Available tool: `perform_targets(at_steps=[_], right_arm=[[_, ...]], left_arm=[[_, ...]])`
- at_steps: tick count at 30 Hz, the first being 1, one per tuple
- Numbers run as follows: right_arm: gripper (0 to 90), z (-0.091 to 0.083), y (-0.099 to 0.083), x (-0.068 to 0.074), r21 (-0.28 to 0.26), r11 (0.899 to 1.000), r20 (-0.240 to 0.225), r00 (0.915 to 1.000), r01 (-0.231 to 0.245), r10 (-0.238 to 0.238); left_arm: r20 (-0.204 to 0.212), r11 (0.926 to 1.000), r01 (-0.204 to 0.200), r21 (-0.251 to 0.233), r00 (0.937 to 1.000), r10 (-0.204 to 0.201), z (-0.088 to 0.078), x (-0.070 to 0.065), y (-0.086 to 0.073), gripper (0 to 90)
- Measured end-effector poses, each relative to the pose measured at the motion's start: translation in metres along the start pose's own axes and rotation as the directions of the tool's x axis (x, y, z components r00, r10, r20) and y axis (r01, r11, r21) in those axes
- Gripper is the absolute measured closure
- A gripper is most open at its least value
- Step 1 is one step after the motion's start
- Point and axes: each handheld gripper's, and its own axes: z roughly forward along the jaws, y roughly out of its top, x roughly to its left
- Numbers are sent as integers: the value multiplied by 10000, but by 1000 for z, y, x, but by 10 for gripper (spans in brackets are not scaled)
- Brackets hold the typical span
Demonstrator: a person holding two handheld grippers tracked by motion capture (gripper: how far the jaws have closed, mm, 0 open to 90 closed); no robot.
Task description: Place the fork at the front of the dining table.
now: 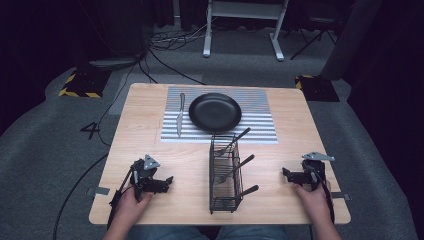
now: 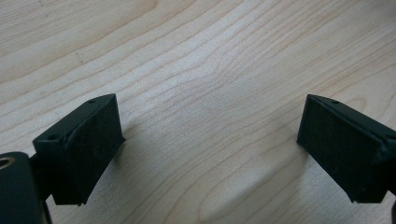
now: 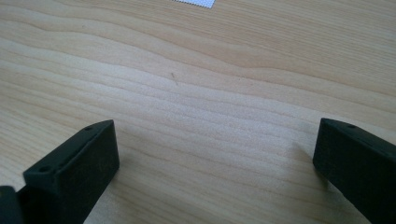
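Note:
A black plate (image 1: 215, 112) lies on a striped placemat (image 1: 260, 125) at the far middle of the wooden table (image 1: 130, 135), with a knife (image 1: 179, 115) on the mat to its left. In front of the mat stands a black wire caddy (image 1: 223, 172) with several black-handled pieces of cutlery (image 1: 236, 168) leaning out to the right. My left gripper (image 1: 168, 182) rests low at the near left, open, jaws wide over bare wood (image 2: 210, 126). My right gripper (image 1: 286, 173) rests at the near right, open too, with bare wood (image 3: 215, 140) between its jaws. Both point toward the caddy.
Grey carpet surrounds the table. A white desk frame (image 1: 245, 25) and loose cables (image 1: 165, 40) stand beyond the far edge, and a yellow-black marked base (image 1: 82, 82) sits at the far left. A corner of the placemat (image 3: 196, 2) peeks in at the top of the right gripper view.

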Motion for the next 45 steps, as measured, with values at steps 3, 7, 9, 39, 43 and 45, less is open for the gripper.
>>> perform_targets(at_steps=[3,7,9,39,43,45], right_arm=[[71,-2,-2,0,-93,9999,-93,9999,68,-68],[292,-13,-9,1,-541,9980,-421,9984,341,-364],[307,-13,-9,1,-552,9979,-448,9983,351,-376],[490,-105,9,33,-559,9889,-2700,9514,1380,-1481],[491,-120,13,43,-855,9834,-2929,9394,1600,-1783],[491,-123,14,45,-918,9825,-2937,9384,1619,-1820]], left_arm=[[-2,10000,-3,1,10000,3,0,0,0,67],[3,10000,1,0,10000,-1,0,0,0,67],[3,10000,3,-1,10000,-3,0,0,0,67],[39,10000,-14,9,10000,14,0,0,0,67],[36,10000,-15,10,10000,15,0,0,0,67],[35,10000,-15,8,10000,15,0,0,0,67]])
